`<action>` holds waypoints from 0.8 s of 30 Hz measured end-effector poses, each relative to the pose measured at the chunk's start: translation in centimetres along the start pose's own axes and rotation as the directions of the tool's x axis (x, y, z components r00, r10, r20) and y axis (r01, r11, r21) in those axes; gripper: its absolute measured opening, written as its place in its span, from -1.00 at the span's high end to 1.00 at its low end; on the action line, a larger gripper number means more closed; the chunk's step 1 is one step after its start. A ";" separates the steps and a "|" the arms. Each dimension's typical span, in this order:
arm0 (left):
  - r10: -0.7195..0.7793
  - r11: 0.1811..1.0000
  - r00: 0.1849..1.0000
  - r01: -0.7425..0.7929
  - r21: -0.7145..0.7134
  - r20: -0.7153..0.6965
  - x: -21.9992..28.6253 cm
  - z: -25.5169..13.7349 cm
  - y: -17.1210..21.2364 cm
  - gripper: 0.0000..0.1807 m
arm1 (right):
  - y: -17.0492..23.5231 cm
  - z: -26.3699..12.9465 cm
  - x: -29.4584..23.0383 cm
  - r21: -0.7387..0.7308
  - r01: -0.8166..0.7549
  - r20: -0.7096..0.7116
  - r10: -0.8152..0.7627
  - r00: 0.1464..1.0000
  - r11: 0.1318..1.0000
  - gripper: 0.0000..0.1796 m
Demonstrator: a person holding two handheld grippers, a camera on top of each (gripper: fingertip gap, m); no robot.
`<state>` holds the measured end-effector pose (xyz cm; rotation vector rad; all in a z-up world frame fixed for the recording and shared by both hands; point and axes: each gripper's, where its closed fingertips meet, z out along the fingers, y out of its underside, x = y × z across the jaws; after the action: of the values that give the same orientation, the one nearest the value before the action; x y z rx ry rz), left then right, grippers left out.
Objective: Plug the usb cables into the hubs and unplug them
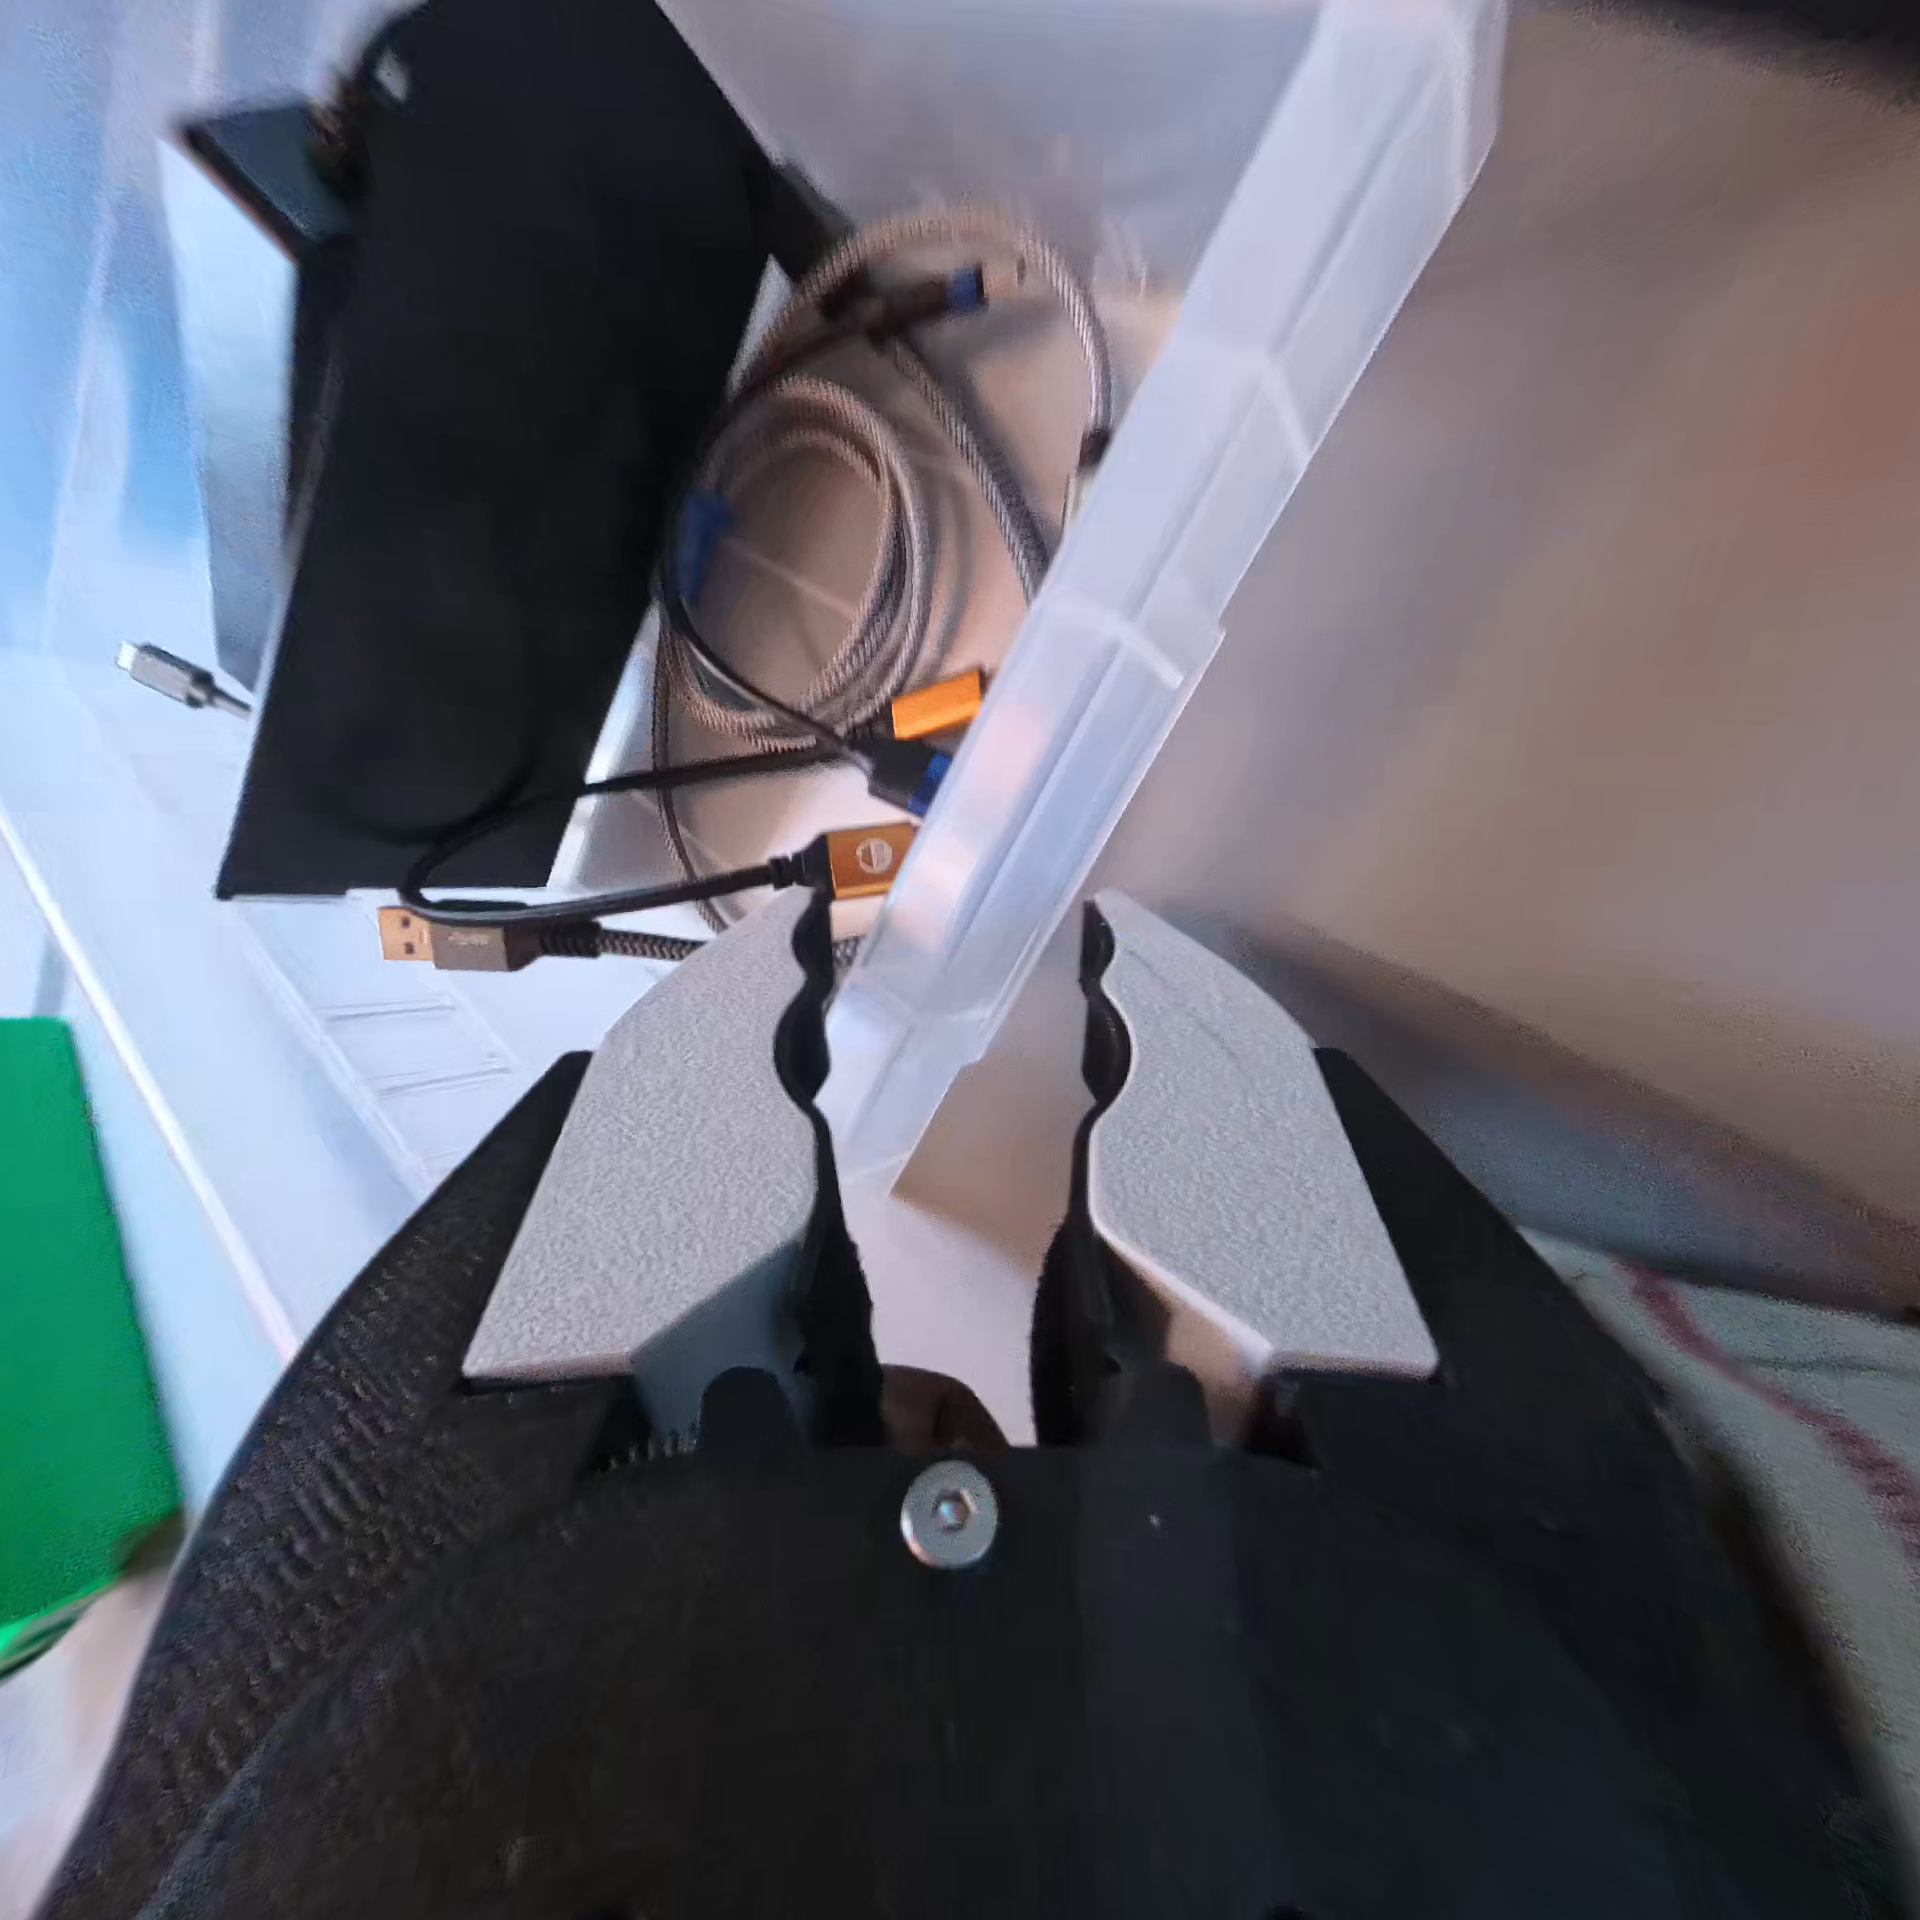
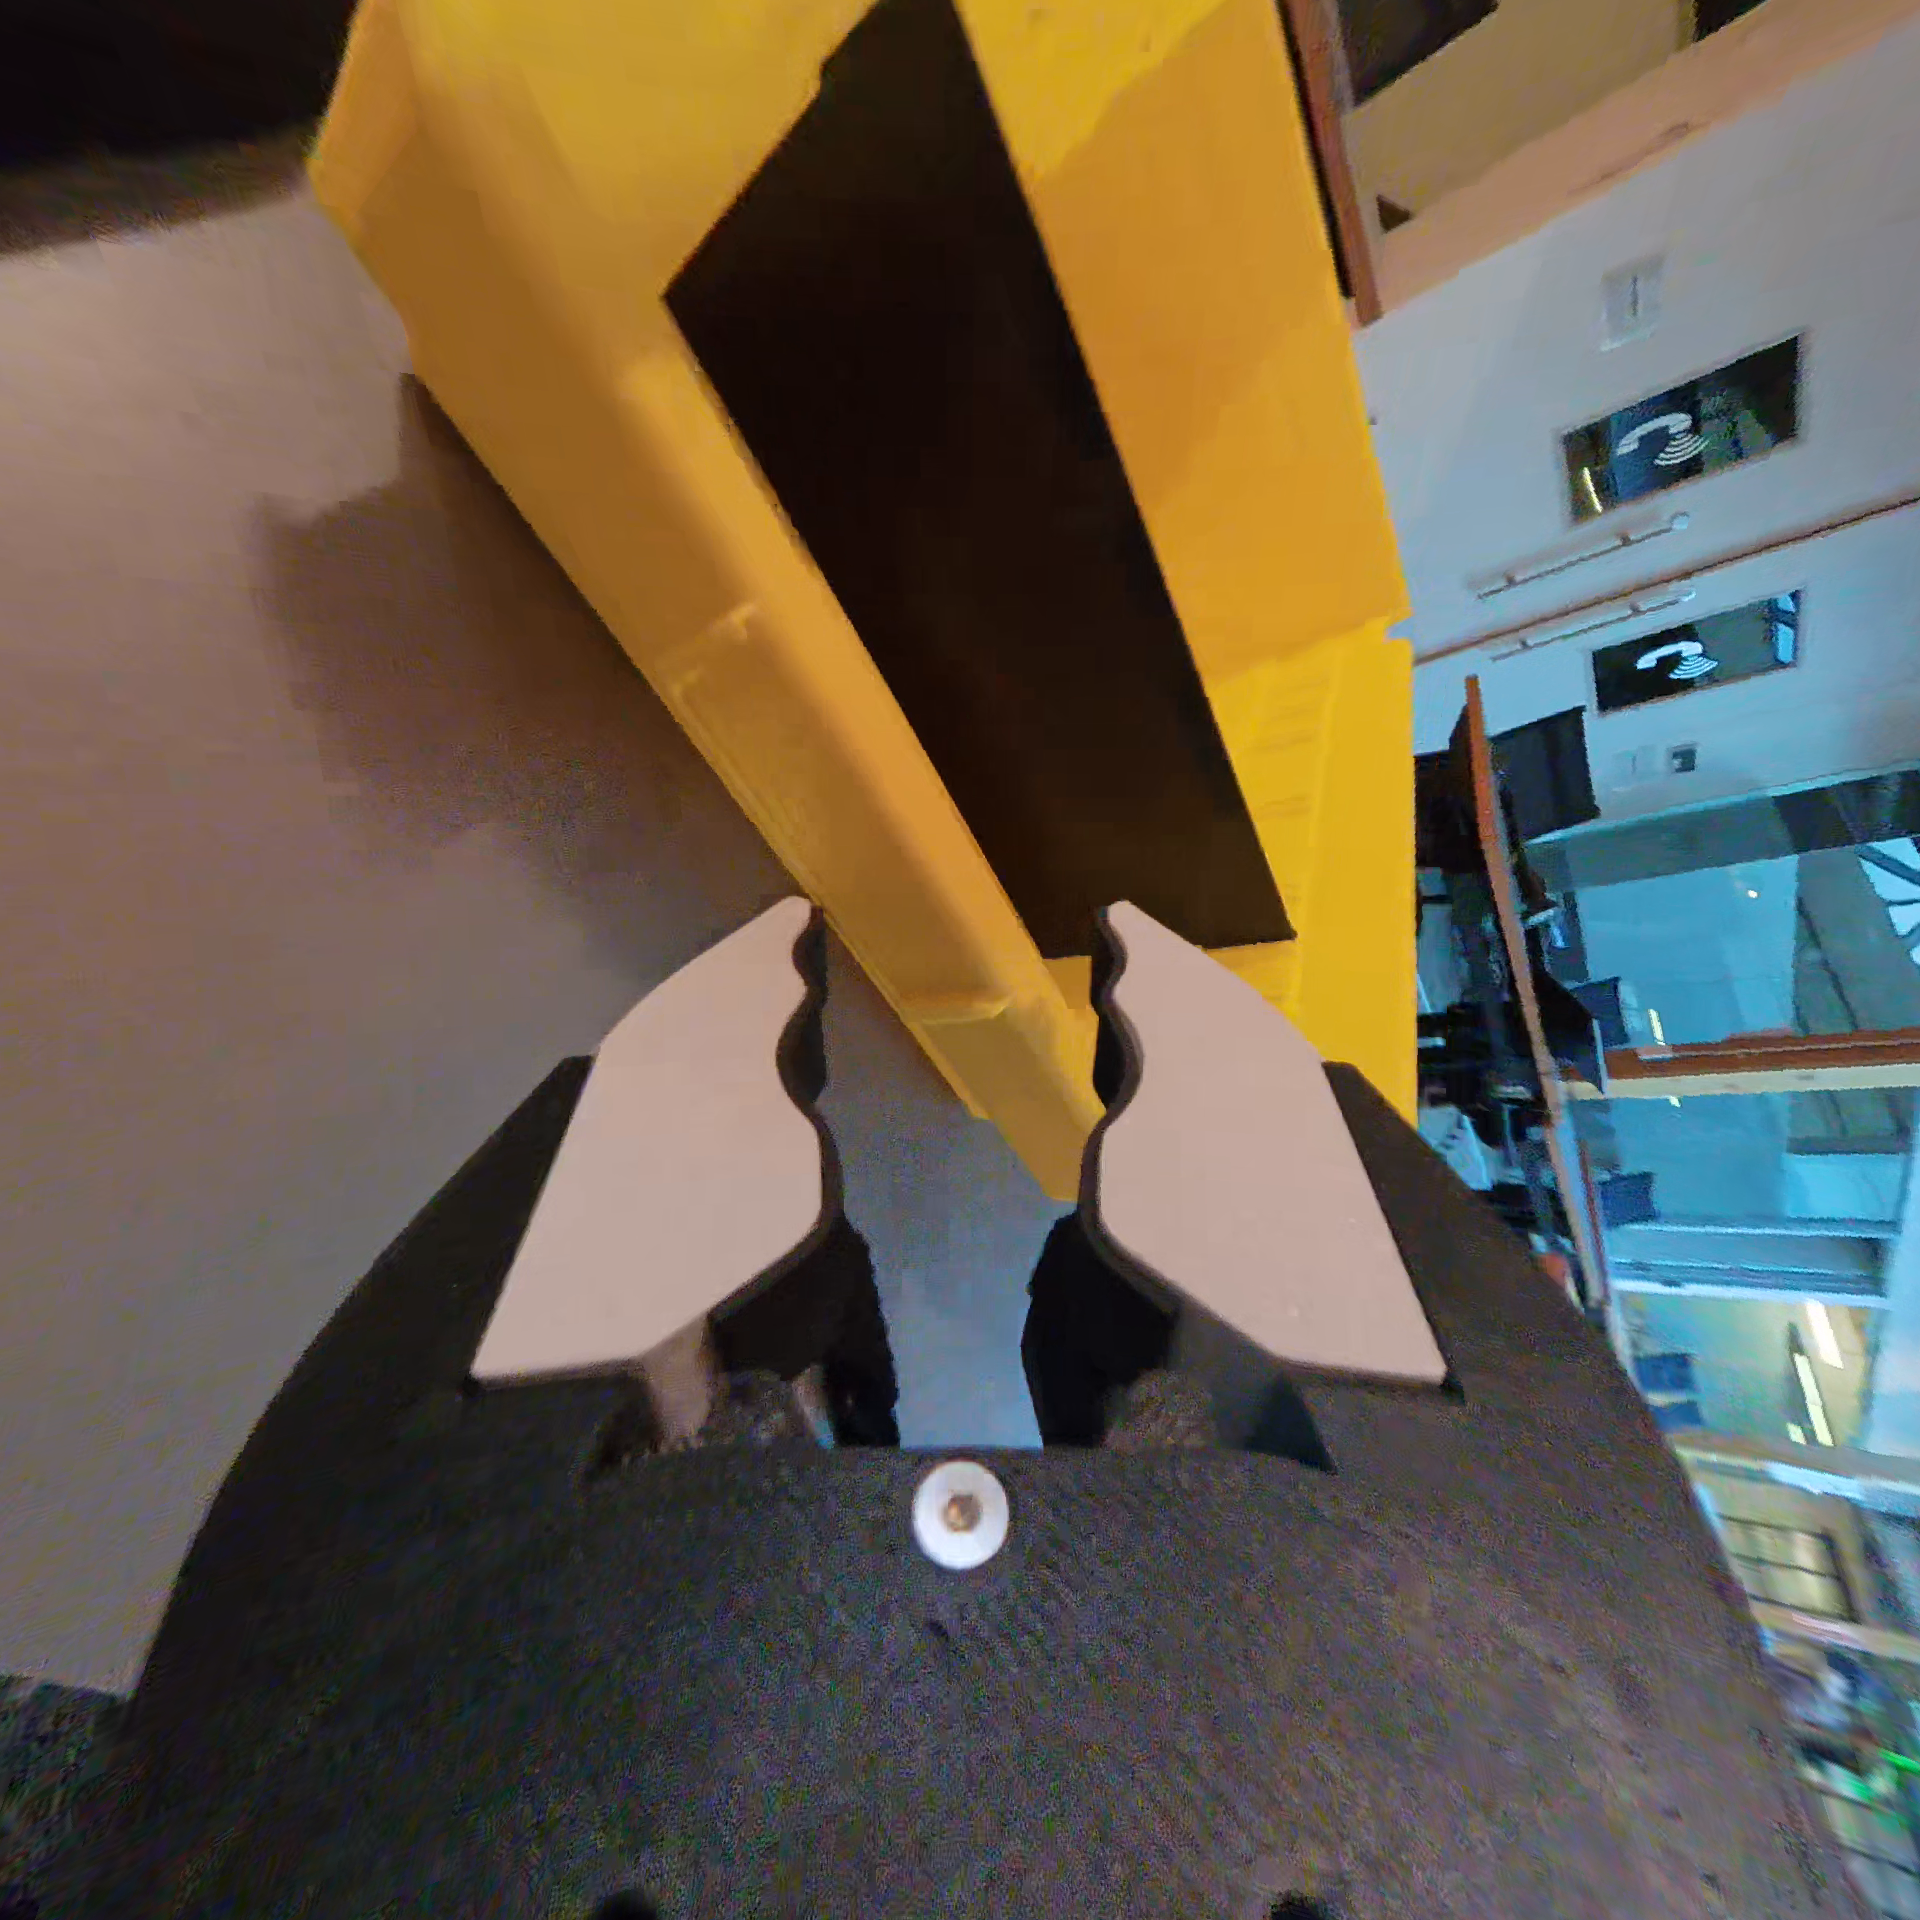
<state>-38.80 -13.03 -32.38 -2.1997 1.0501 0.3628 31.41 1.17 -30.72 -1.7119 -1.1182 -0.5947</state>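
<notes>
In the left wrist view, a translucent plastic bin (image 1: 1195, 540) holds coiled braided USB cables (image 1: 883, 499) with orange plugs (image 1: 862, 860) and blue-tipped plugs. A black pad (image 1: 488, 499) leans inside it, with a dark grey box-shaped hub (image 1: 275, 171) blurred at its top left. My left gripper (image 1: 945, 914) is open, and the bin's near rim runs between its fingers. In the right wrist view, my right gripper (image 2: 956, 914) is open with the rim of a yellow bin (image 2: 790, 665) between its fingers. A black pad (image 2: 956, 540) lies inside that bin.
A green object (image 1: 62, 1309) sits at the left edge of the left wrist view. A loose silver plug (image 1: 166, 670) shows beside the black pad. A brown table surface (image 2: 260, 727) lies left of the yellow bin. Shelves and room fittings fill the right side of the right wrist view.
</notes>
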 end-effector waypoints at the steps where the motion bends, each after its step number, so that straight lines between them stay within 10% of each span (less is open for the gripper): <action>1: -0.028 0.997 1.000 0.028 0.066 -0.003 -0.1 -0.7 -0.8 0.31 | -0.3 -0.4 0.4 0.040 -0.041 -0.006 0.042 0.999 0.998 0.43; 5: -0.189 0.847 0.982 0.170 0.503 -0.014 -2.0 -5.8 -6.9 -0.09 | -3.6 -2.9 2.8 0.320 -0.237 -0.022 0.258 0.966 0.917 0.23; 10: -0.536 0.214 0.836 0.265 0.940 -0.113 -8.9 -15.5 -12.5 -0.45 | -7.3 -6.7 7.3 0.656 -0.393 0.000 0.521 0.854 0.644 -0.56; 15: -0.672 -0.323 0.615 0.258 0.911 -0.412 -12.7 -19.3 -12.0 -0.49 | -8.6 -9.6 10.0 0.783 -0.354 -0.041 0.610 0.791 0.512 -0.63; 19: -0.668 -0.244 0.615 0.350 0.904 -0.418 -12.9 -16.6 -13.9 -0.41 | -9.4 -10.6 10.7 0.803 -0.326 -0.060 0.612 0.789 0.499 -0.63; 24: -0.670 0.188 0.712 0.438 0.879 -0.211 -13.8 -10.7 -14.7 -0.23 | -9.5 -10.9 10.9 0.786 -0.285 -0.120 0.587 0.801 0.549 -0.63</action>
<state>-36.66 -5.41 -10.89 -1.2892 0.0796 -0.2840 29.09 -3.23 -13.31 -1.0131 -0.4717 -0.0737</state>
